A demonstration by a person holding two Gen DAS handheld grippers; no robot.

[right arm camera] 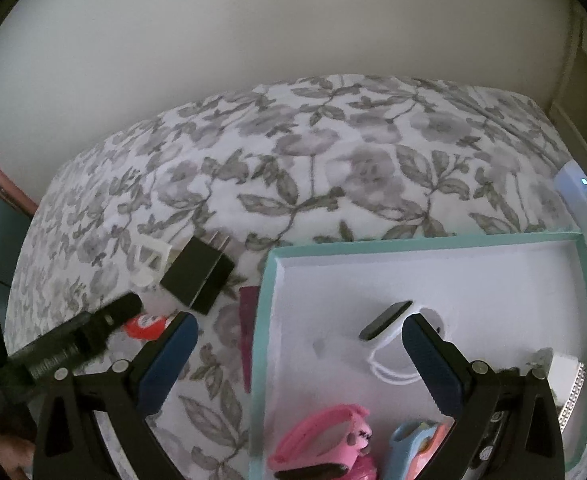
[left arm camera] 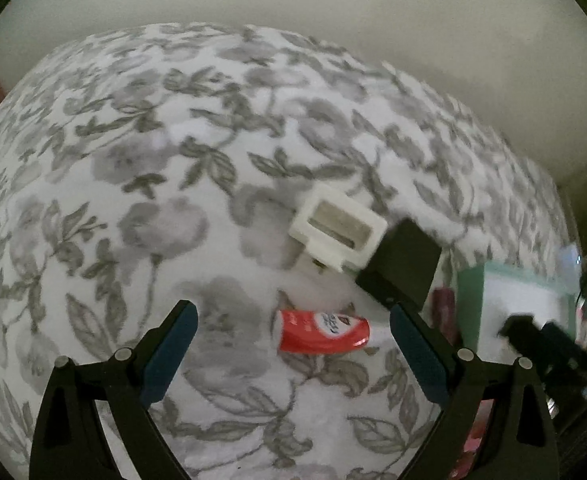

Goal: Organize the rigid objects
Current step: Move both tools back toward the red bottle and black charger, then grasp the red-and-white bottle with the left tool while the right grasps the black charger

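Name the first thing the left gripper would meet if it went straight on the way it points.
Probably the red tube lying on the floral bedspread, between the open left gripper; depth is uncertain.

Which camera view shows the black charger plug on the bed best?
The right wrist view shows the black charger plug best: the whole body and both metal prongs are visible on the floral bed cover. In the left wrist view the plug is blurred, and its prongs cannot be seen.

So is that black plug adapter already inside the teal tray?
No, the black plug adapter lies on the flowered bedspread, outside the left wall of the teal tray.
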